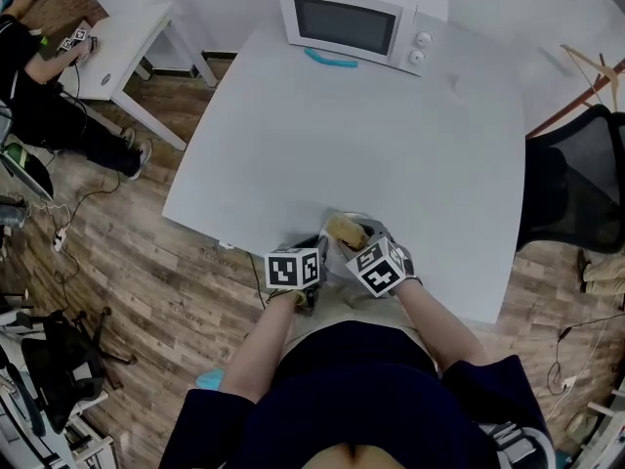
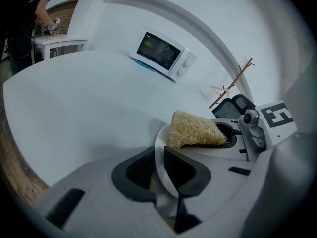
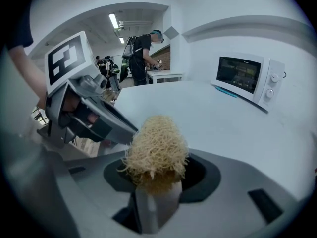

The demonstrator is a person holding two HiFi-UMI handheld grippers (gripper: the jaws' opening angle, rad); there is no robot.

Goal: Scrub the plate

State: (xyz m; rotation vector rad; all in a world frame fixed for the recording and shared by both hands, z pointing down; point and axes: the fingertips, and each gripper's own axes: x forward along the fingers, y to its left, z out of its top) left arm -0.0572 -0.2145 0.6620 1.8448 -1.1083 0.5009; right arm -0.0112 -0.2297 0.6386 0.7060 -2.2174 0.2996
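A white plate (image 1: pixel 335 254) hangs at the near edge of the white table (image 1: pixel 371 135), tilted up on its edge. My left gripper (image 1: pixel 311 258) is shut on the plate's rim (image 2: pixel 159 165), with one dark pad on each side of it. A straw-coloured loofah scrubber (image 2: pixel 192 130) lies against the plate's upper rim. My right gripper (image 3: pixel 157 175) is shut on the loofah (image 3: pixel 157 150), which bulges out above its jaws. In the head view the loofah (image 1: pixel 345 230) shows between the two marker cubes. The left gripper (image 3: pixel 89 114) sits close at the left of the right gripper view.
A white microwave (image 1: pixel 361 20) stands at the table's far side with a teal object (image 1: pixel 330 60) before it. A black chair (image 1: pixel 576 179) and a wooden rack (image 1: pixel 598 74) are at the right. A person (image 1: pixel 39 76) sits at another white table, far left.
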